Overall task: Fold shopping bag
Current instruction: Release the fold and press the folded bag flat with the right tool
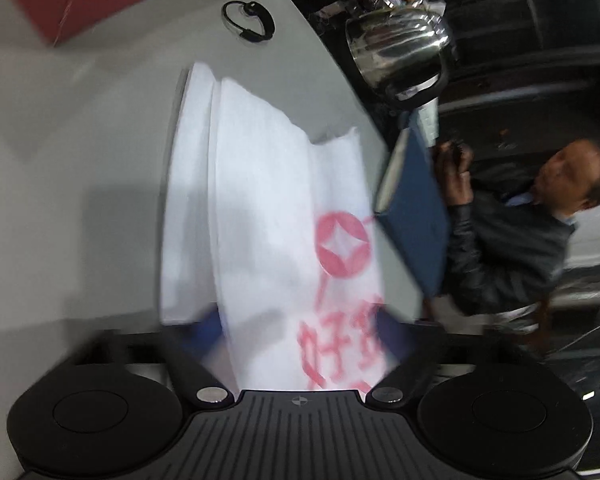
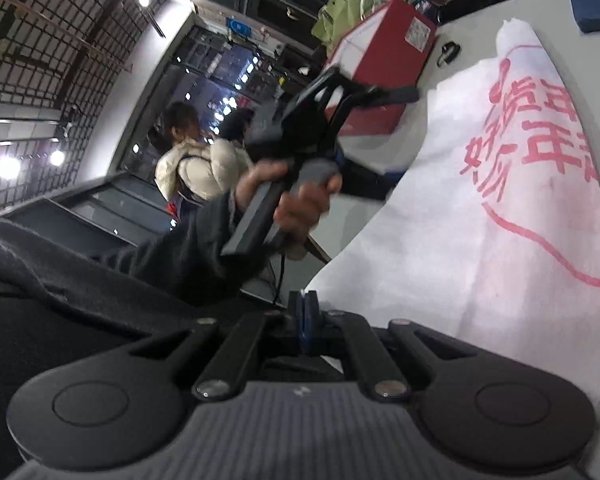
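so starting on the left side: the left gripper [image 1: 300, 332] has its jaws spread wide, one blue pad on each side of the near end of the shopping bag [image 1: 268, 208], and the fabric runs right up between them. It's blurry, so whether the pads actually touch the cloth is hard to call, but they're clearly not clamped on it. From that view the bag's long axis goes straight away from the jaws across the grey desk [image 1: 80, 160], with a couple of lengthwise creases on its left part and the red print on the right part, near the desk's edge. Moving over to the right: the right gripper [image 2: 307, 312] has its jaws pressed together, and the white edge of the bag reaches right to them, looks like a corner pinched there but the contact spot is tiny, so not 100% sure. In that view the bag spreads out to the right of the jaws. Judging by this, the left one sits in line with the long axis, so it's better placed to carry the near end over toward the far end
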